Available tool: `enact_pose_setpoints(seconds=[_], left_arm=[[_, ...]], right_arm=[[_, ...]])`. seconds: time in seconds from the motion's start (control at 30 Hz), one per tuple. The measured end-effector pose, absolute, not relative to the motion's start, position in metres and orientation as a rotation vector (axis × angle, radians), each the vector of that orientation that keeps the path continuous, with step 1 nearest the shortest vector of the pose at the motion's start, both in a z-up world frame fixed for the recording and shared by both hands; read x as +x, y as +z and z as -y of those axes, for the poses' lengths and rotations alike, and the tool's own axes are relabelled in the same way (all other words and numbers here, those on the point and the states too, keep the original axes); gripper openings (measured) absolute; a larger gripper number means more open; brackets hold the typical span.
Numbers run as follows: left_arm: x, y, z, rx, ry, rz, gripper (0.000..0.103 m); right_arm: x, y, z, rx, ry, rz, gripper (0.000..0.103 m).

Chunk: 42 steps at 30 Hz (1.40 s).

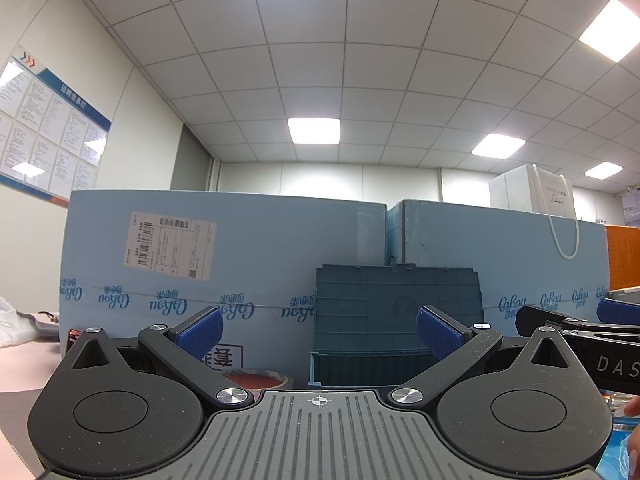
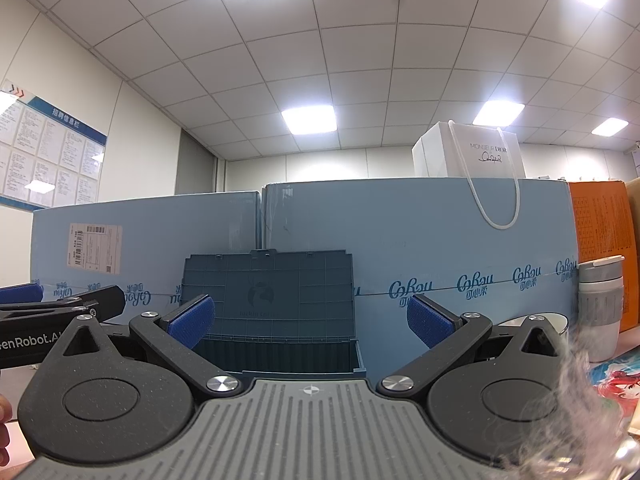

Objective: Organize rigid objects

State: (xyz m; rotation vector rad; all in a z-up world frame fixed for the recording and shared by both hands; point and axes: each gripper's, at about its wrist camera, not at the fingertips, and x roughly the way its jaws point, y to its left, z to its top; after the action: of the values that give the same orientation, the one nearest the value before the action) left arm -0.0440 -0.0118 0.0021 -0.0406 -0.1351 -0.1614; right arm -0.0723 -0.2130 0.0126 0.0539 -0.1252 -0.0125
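You've got both grippers parked low and level, side by side, facing the blue storage bin [image 2: 276,320], whose lid leans open against the blue cartons [image 2: 420,236], presumably so stuff can drop straight in. Left gripper [image 1: 320,332] and right gripper [image 2: 310,320] are both spread wide, holding nothing. Tape roll [image 1: 256,378] sits just beside the bin.

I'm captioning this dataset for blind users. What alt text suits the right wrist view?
The open right gripper points at a dark teal storage box, its lid raised against light blue cartons. A white lidded tumbler stands at the right, the left gripper enters from the left, and a white shopping bag tops the cartons.
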Motion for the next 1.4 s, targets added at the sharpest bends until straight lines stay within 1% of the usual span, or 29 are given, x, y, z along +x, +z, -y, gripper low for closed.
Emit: enact_pose_setpoints(seconds=[0.4,0.6,1.4], left_arm=[[-0.0437,0.002,0.0115,-0.04,-0.158,0.133,0.103],[-0.0387,0.0022,0.011,-0.039,-0.119,0.102,0.103],[-0.0407,0.0021,0.0123,-0.035,-0.123,0.108,0.103]], right_arm=[[-0.0723,0.0128,0.2129,0.054,-0.013,0.124,0.103],[-0.0724,0.0123,0.2132,0.056,-0.013,0.128,0.103],[-0.0723,0.0116,0.2134,0.056,-0.011,0.127,0.103]])
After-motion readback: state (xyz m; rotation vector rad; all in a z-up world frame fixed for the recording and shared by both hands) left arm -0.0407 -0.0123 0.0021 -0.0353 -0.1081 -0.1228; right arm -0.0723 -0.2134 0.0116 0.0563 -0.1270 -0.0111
